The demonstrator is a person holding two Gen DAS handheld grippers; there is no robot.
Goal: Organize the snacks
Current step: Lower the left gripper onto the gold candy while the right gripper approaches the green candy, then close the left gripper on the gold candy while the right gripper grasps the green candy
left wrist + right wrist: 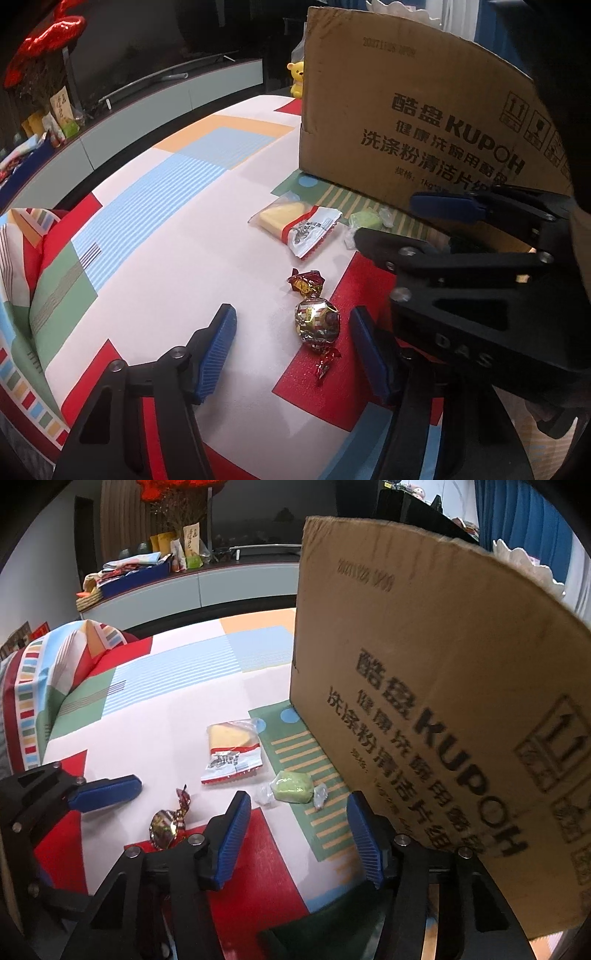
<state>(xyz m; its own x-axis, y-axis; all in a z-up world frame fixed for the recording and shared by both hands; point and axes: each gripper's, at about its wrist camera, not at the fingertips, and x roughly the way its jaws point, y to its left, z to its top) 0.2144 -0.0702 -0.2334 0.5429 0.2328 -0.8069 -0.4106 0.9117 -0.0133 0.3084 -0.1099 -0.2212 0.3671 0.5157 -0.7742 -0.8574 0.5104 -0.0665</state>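
A foil-wrapped candy [317, 325] lies on the patterned cloth between the fingers of my open left gripper [291, 339], nearer the right finger. It also shows in the right wrist view [166, 825]. A yellow cake in a clear and red packet [295, 225] [231, 751] lies further back. A green wrapped sweet [365, 221] [292, 786] lies beside the cardboard box [406, 110] [443, 683]. My right gripper [299, 830] is open and empty, just short of the green sweet. Its body shows in the left wrist view [480, 266].
The bed-like surface with a coloured cloth [166, 229] drops off at the left, where a matching pillow [44, 686] lies. A low cabinet [166, 99] with packets stands behind. A yellow bear toy [297, 79] sits past the box.
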